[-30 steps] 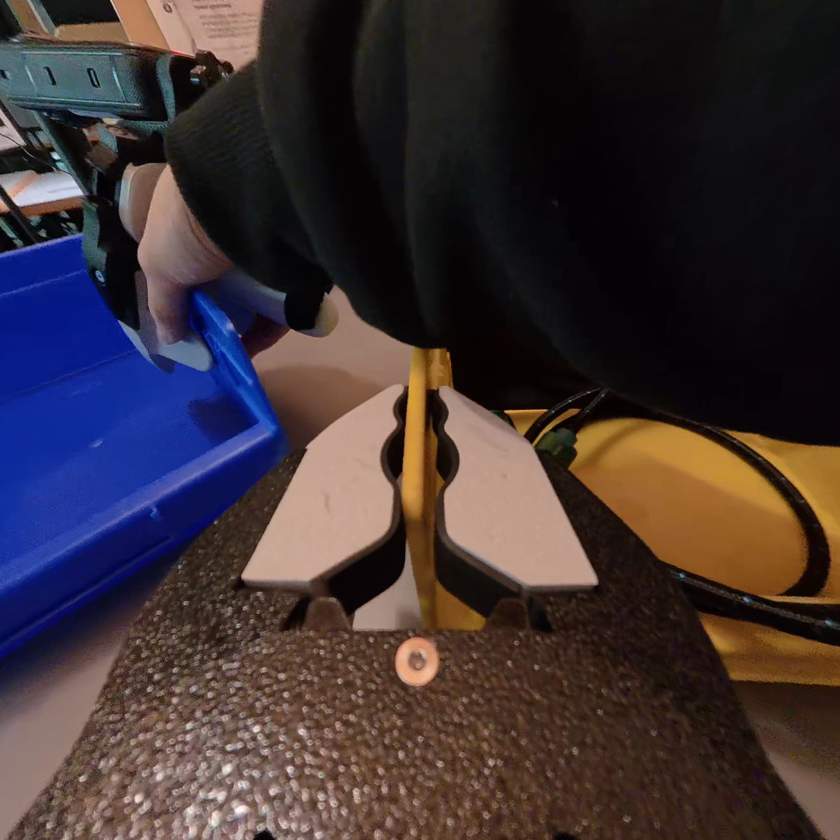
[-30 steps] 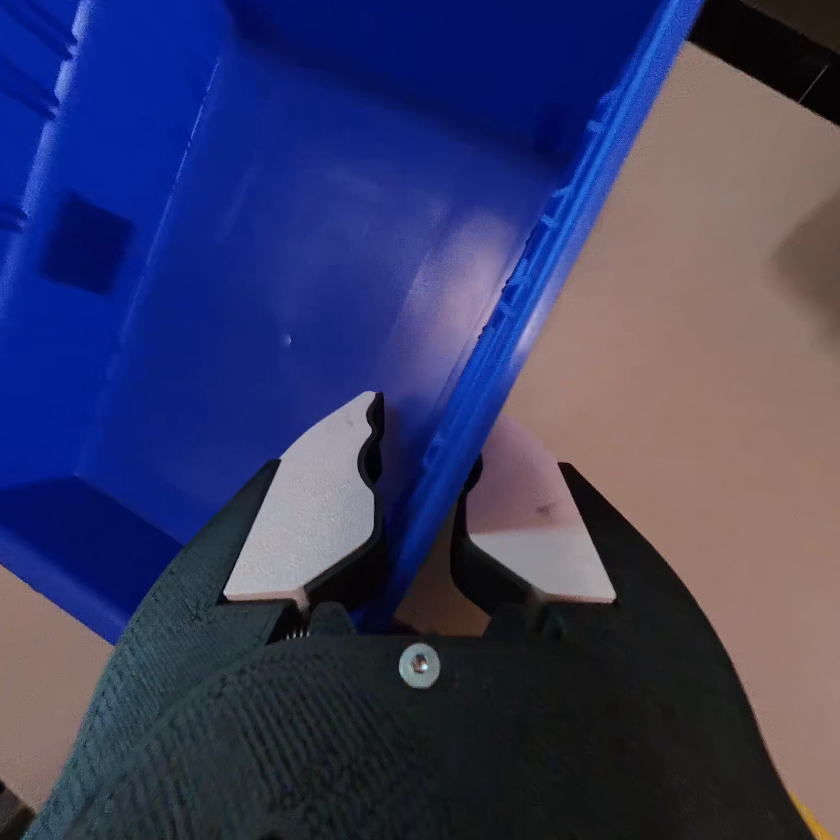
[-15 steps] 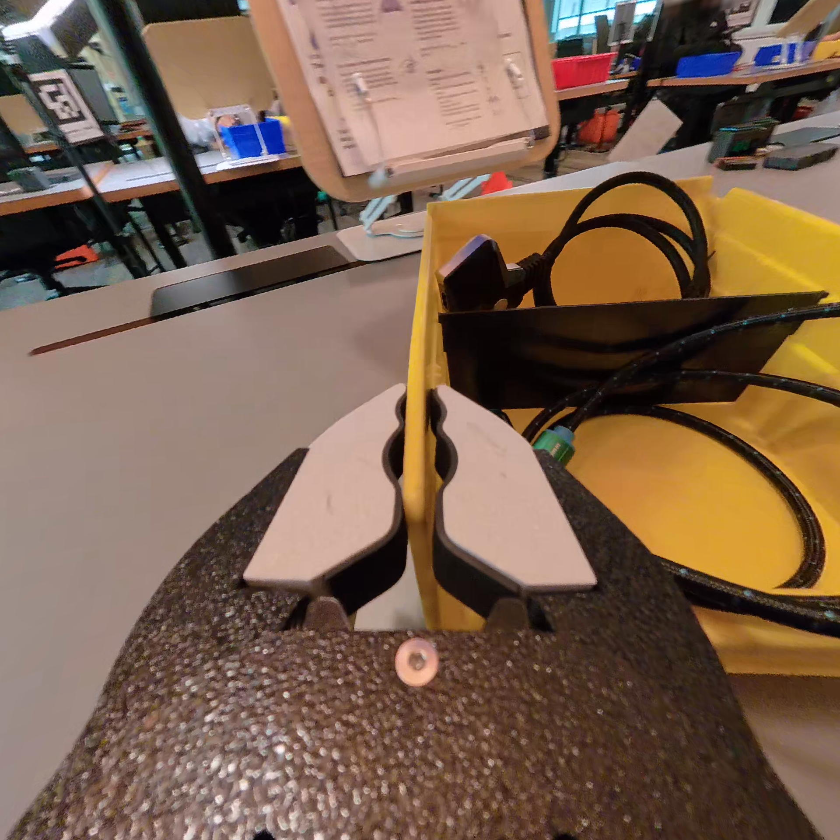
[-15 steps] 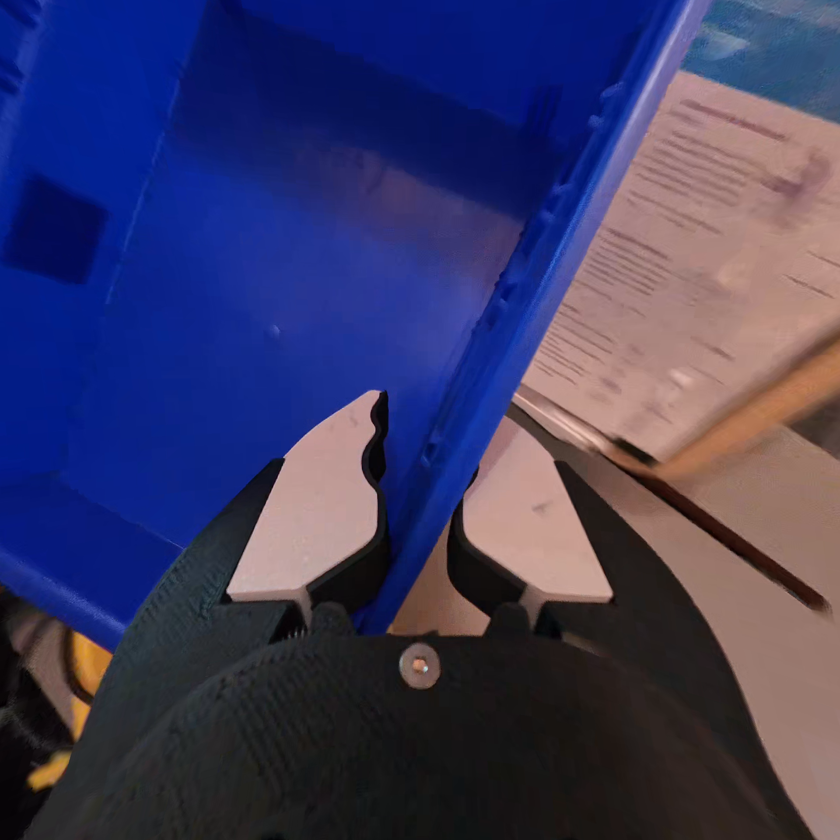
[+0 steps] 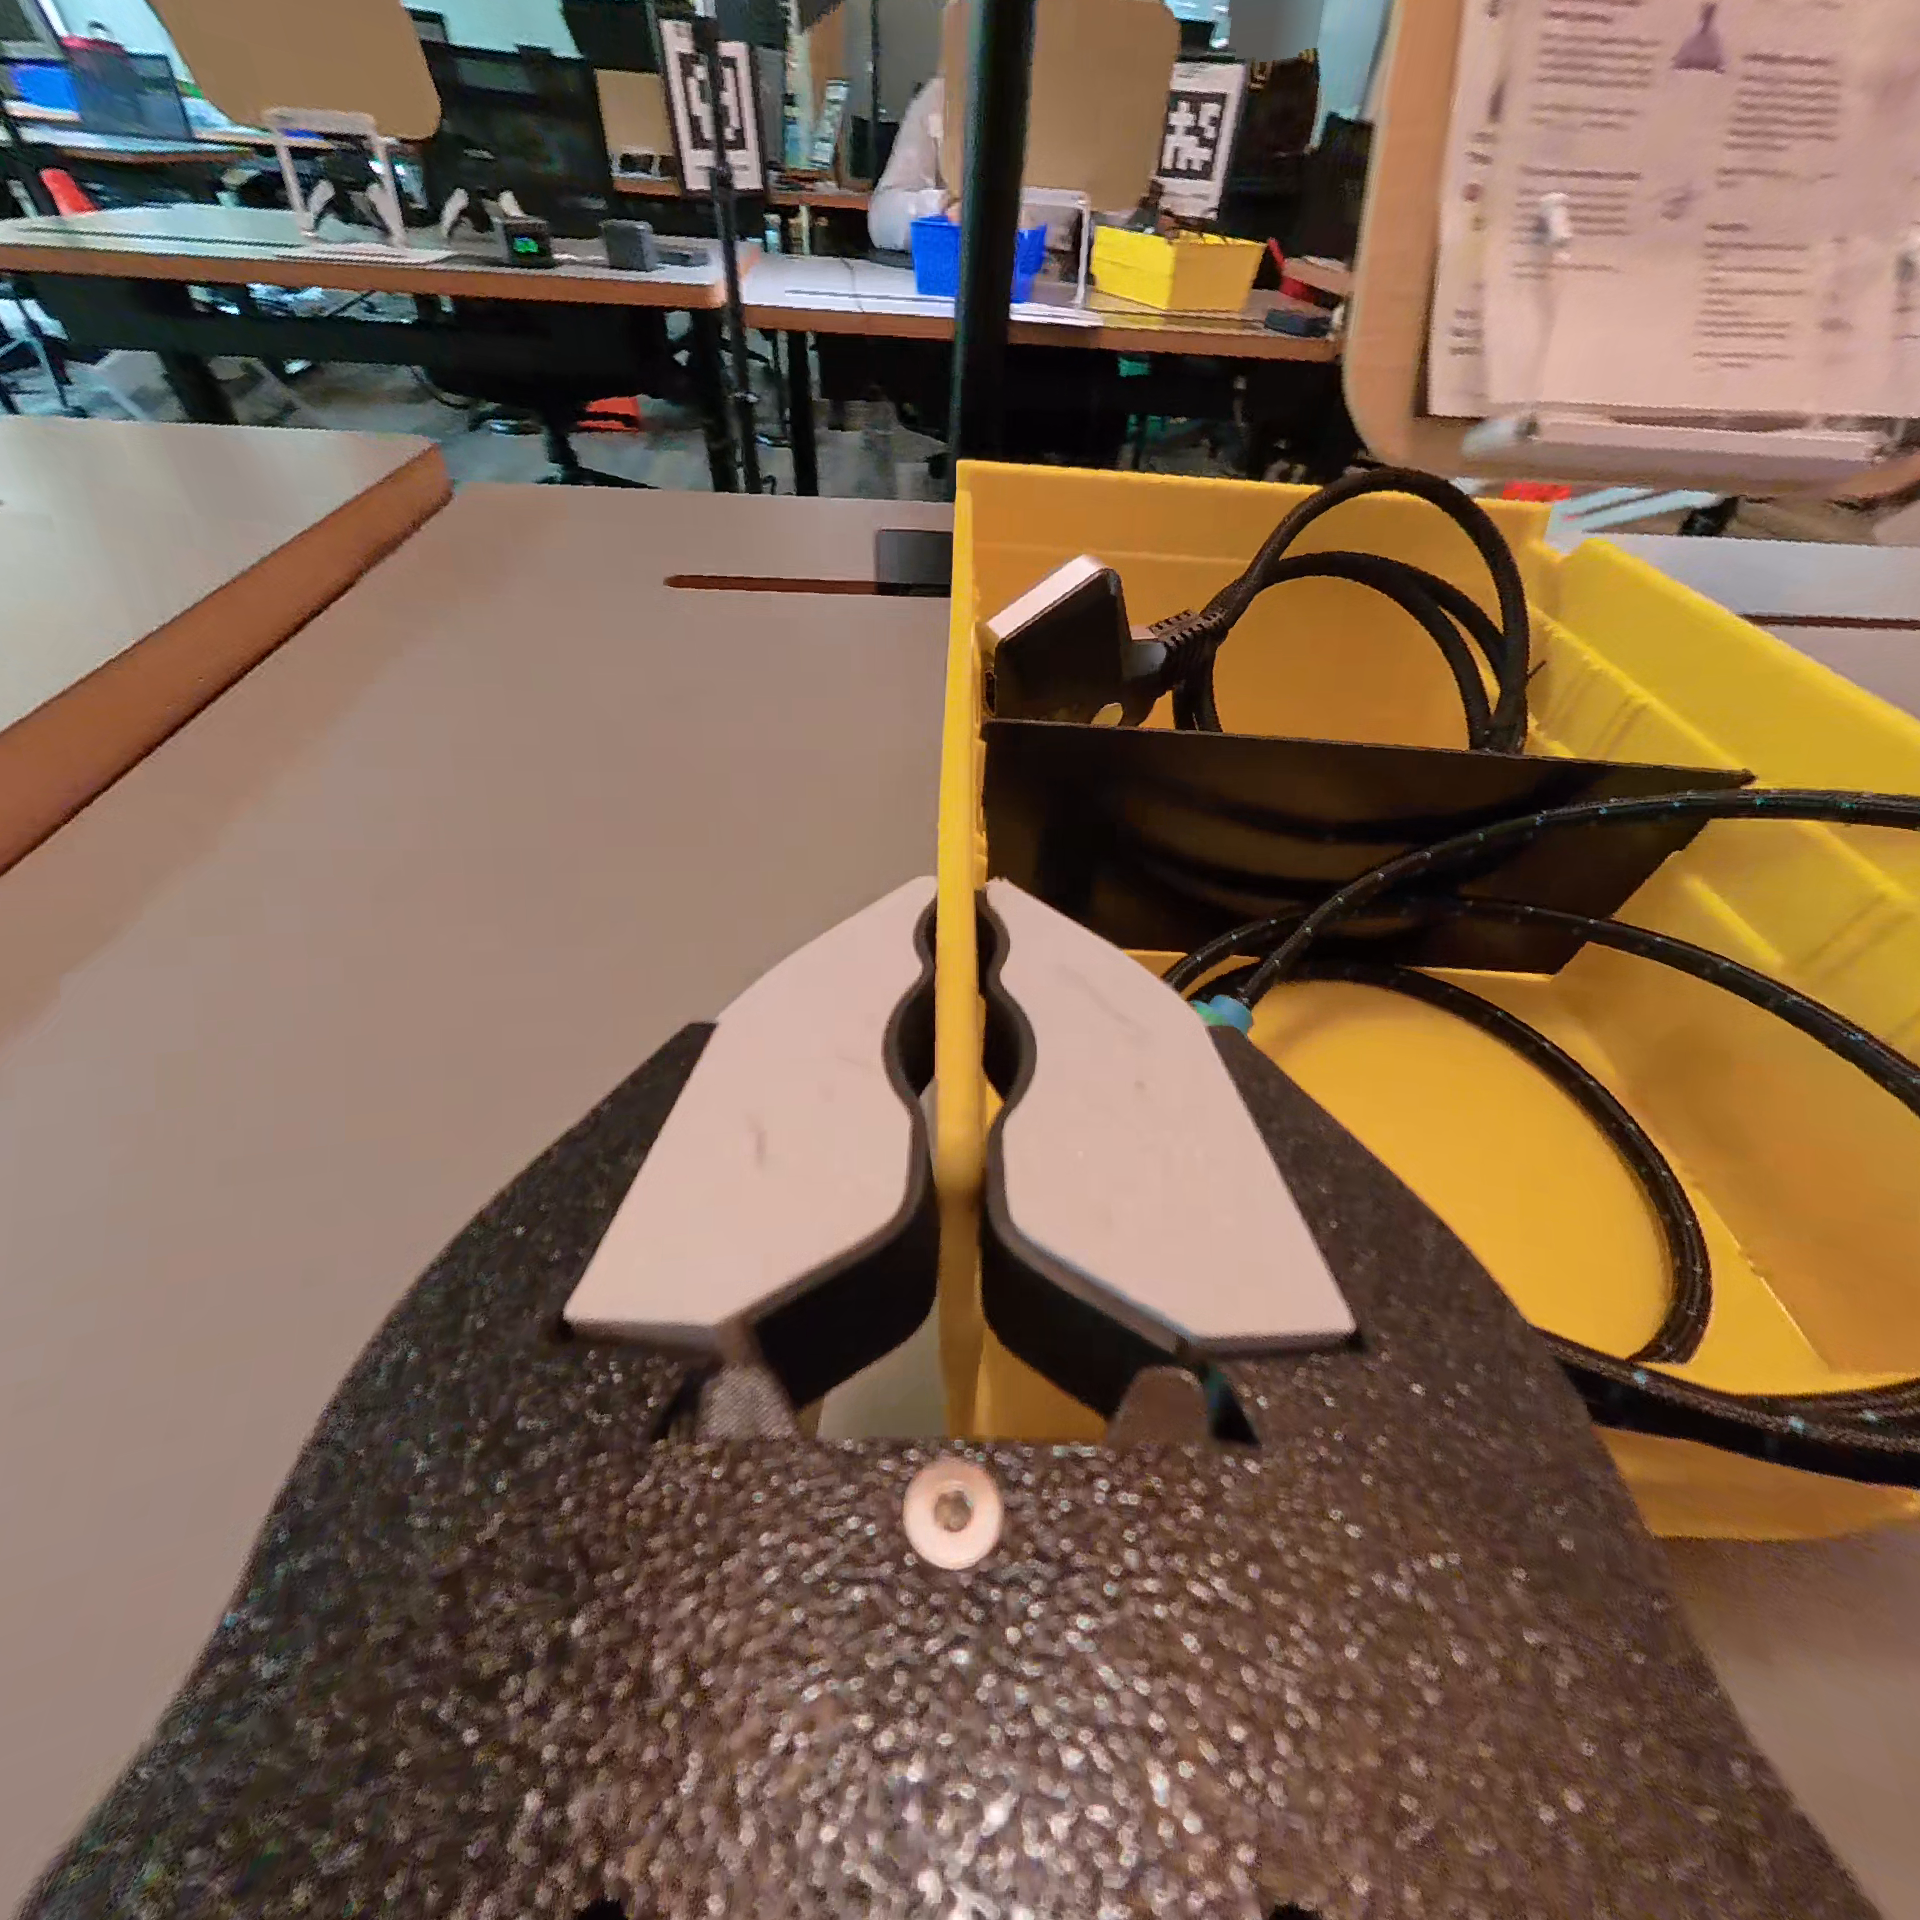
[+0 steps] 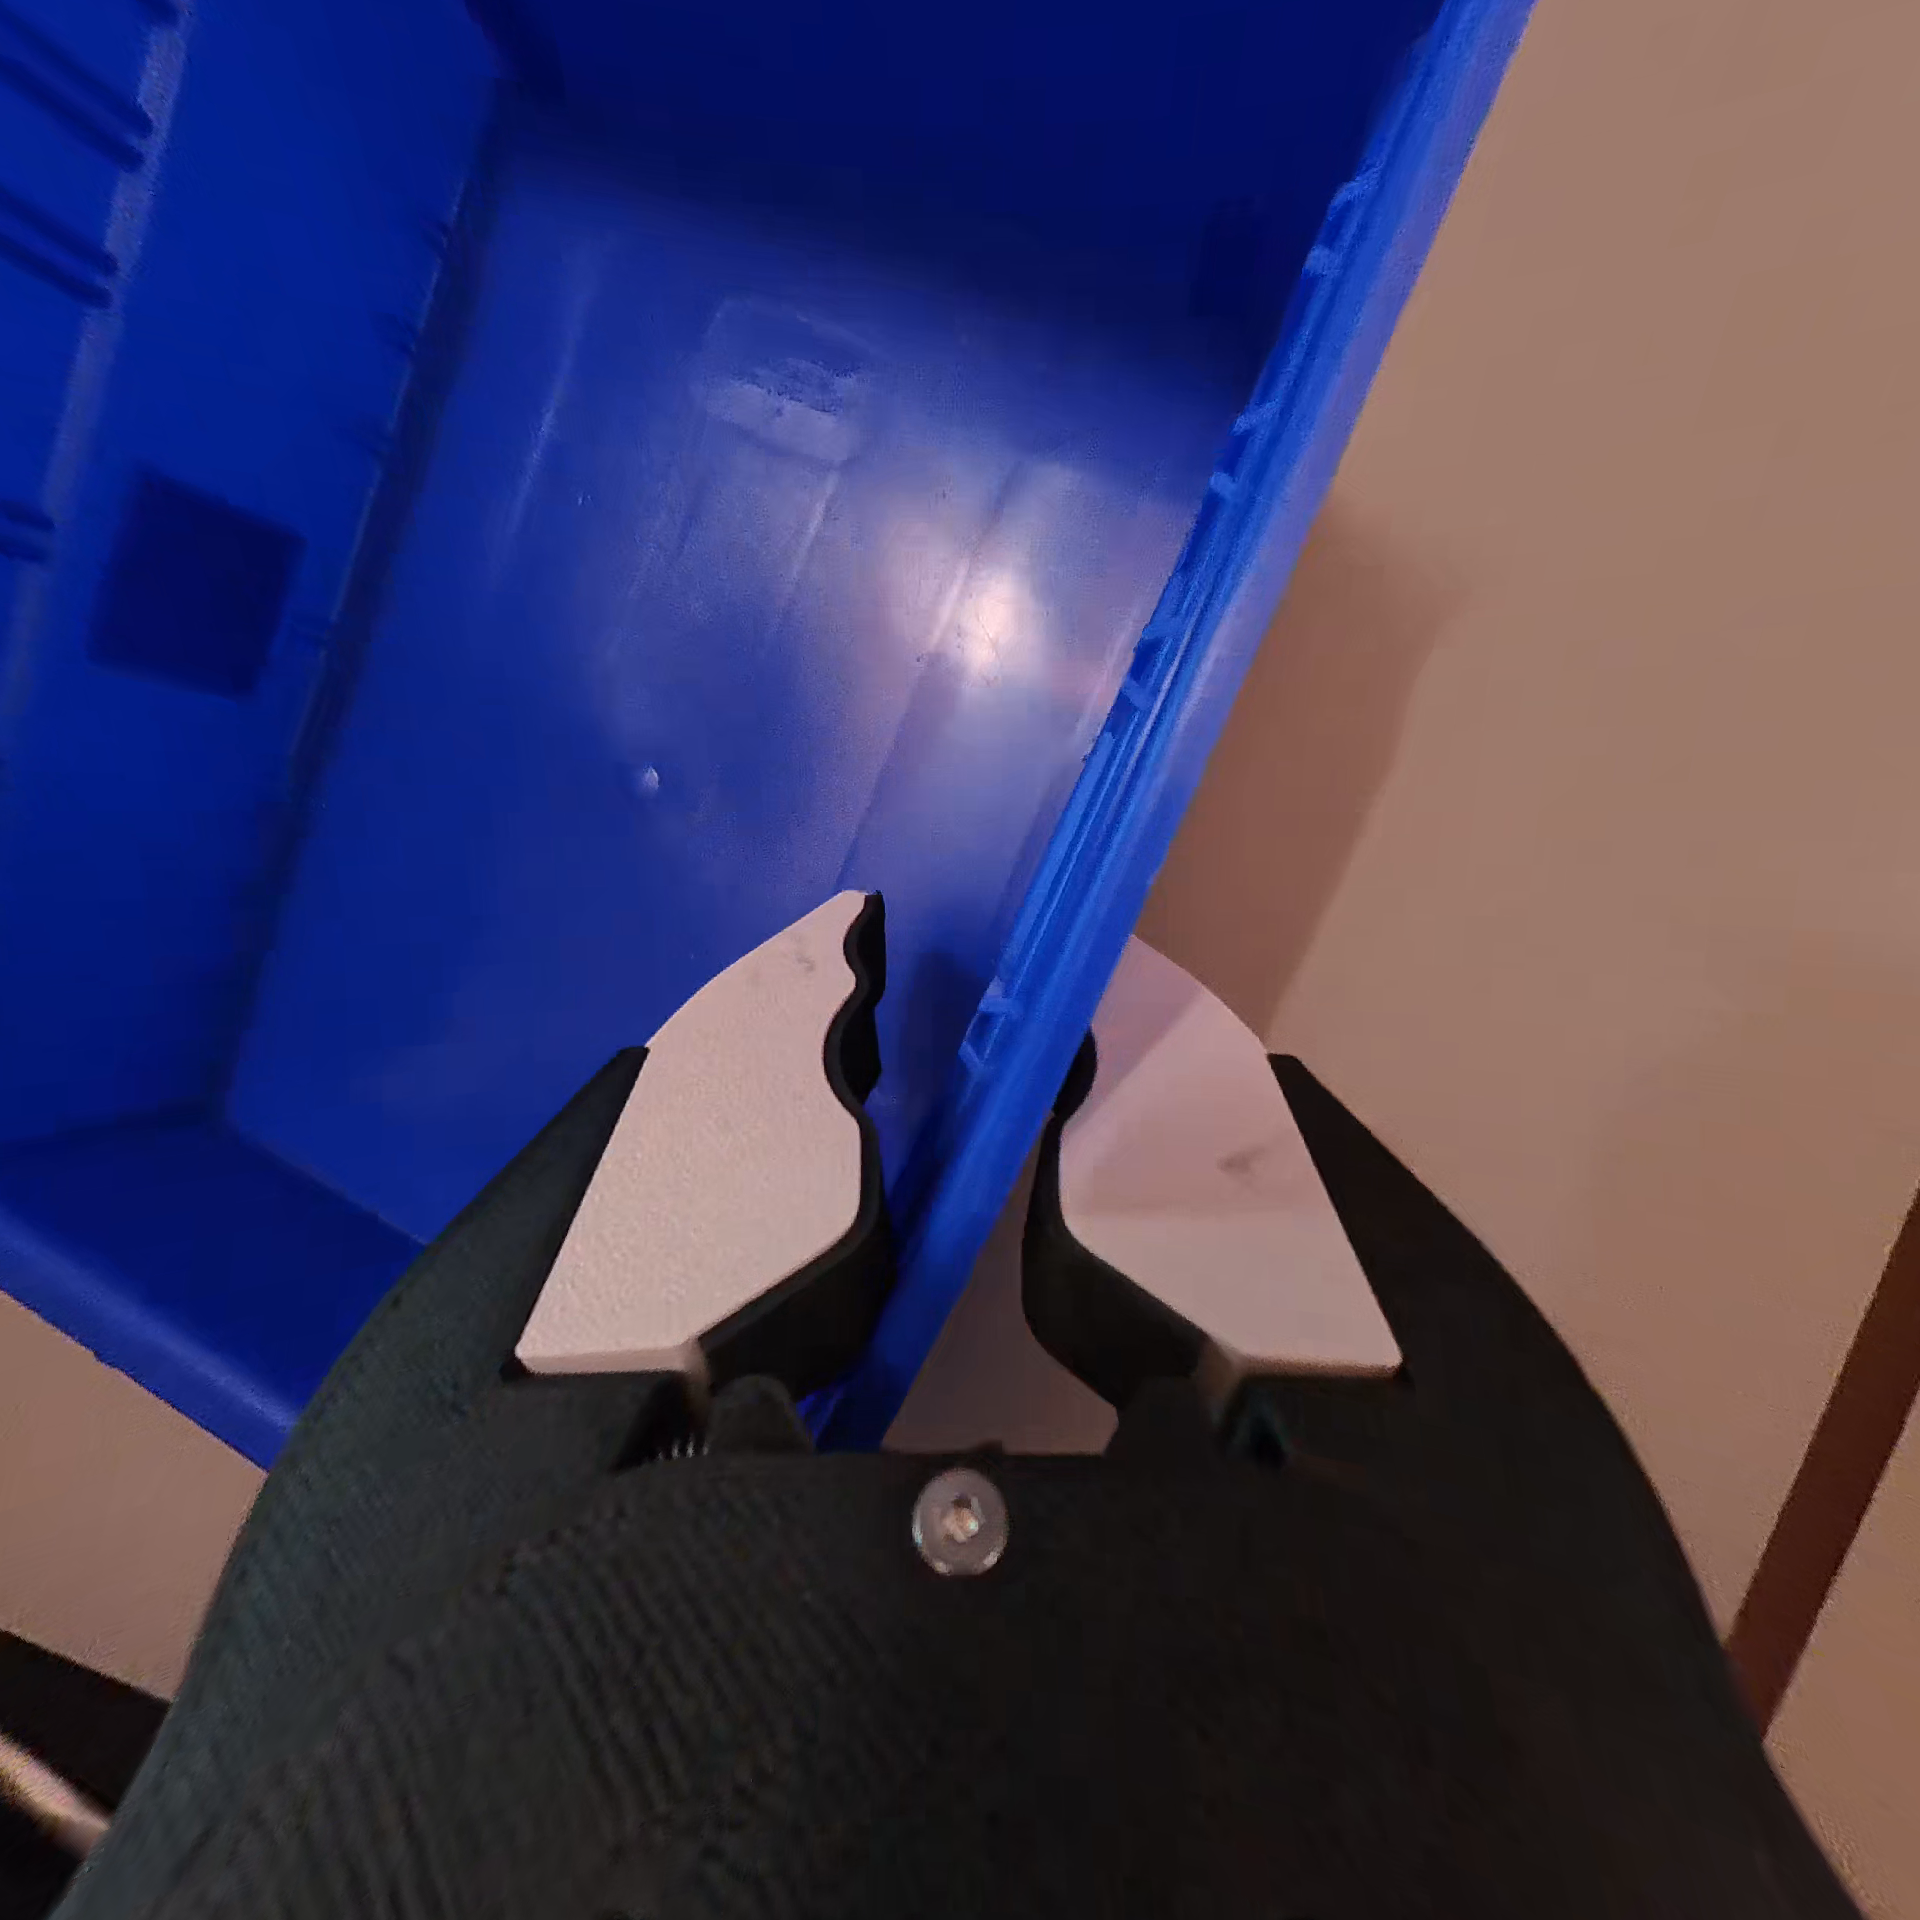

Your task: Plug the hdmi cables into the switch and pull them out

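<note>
My left gripper [image 5: 958,914] is shut on the left wall of a yellow bin [image 5: 1683,665]. The bin holds black braided HDMI cables [image 5: 1621,1164], one with a green-ringed end [image 5: 1221,1010]. A black divider [image 5: 1351,810] crosses the bin. Behind the divider a black switch [image 5: 1060,634] leans against the wall with its own coiled cable [image 5: 1455,623]. My right gripper [image 6: 997,935] is shut on the right wall of an empty blue bin [image 6: 623,623] and holds it tilted over the tan table.
The tan table [image 5: 468,831] stretches left of the yellow bin, with a slot [image 5: 790,582] at its far edge. A clipboard with papers [image 5: 1683,229] stands at the back right. Other tables and bins are far behind.
The left view has swung left; the person's sleeve, the right gripper and the blue bin are out of it. The blue bin has moved in my right gripper and is over bare table.
</note>
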Demonstrator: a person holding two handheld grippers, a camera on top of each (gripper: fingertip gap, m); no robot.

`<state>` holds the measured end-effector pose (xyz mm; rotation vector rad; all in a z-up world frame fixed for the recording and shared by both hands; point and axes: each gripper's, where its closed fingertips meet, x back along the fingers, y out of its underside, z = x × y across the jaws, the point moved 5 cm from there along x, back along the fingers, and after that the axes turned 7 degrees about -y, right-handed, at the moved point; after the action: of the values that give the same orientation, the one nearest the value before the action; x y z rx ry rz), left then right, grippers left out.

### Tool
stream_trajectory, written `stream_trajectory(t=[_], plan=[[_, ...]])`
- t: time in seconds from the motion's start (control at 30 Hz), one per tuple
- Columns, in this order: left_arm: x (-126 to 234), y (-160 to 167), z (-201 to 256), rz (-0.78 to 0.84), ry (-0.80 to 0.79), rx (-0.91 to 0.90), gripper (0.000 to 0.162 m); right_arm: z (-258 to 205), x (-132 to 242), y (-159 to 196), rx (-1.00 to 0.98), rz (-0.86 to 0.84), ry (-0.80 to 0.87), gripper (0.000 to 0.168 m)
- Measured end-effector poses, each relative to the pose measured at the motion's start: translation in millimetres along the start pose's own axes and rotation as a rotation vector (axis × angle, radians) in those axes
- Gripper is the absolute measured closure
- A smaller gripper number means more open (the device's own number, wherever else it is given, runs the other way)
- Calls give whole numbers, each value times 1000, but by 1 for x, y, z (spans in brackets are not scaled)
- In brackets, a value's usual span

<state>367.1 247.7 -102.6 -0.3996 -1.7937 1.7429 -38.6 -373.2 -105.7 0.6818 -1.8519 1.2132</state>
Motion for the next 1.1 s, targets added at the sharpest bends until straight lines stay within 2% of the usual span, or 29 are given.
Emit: stream_trajectory(t=[0.17,0.47,0.57,0.73,0.8,0.87,0.9,1.0,1.1], plan=[[-20,-5,-13,2,-44,-14,159,22,-9,0,-18,13,-25,140],[-64,-15,-40,-4,-87,-26,159,38,-39,-45,25,-4,-13,140],[-69,-17,-44,-6,-107,-42,159,39,-47,-60,93,-20,-18,139],[-71,-17,-44,-23,-89,-40,159,50,-53,-79,151,44,2,131],[-69,-20,-46,-66,-106,-69,155,54,-48,-82,187,46,63,125],[-65,-34,-50,-69,-156,-152,127,58,-28,-94,236,145,185,97],[-62,-46,-50,-51,-159,-196,119,56,-13,-99,251,217,227,93],[-59,-90,-36,-1,-84,-328,111,27,31,-102,284,450,294,91],[-77,-117,-5,-103,100,-535,105,-38,55,-82,377,644,213,85]])
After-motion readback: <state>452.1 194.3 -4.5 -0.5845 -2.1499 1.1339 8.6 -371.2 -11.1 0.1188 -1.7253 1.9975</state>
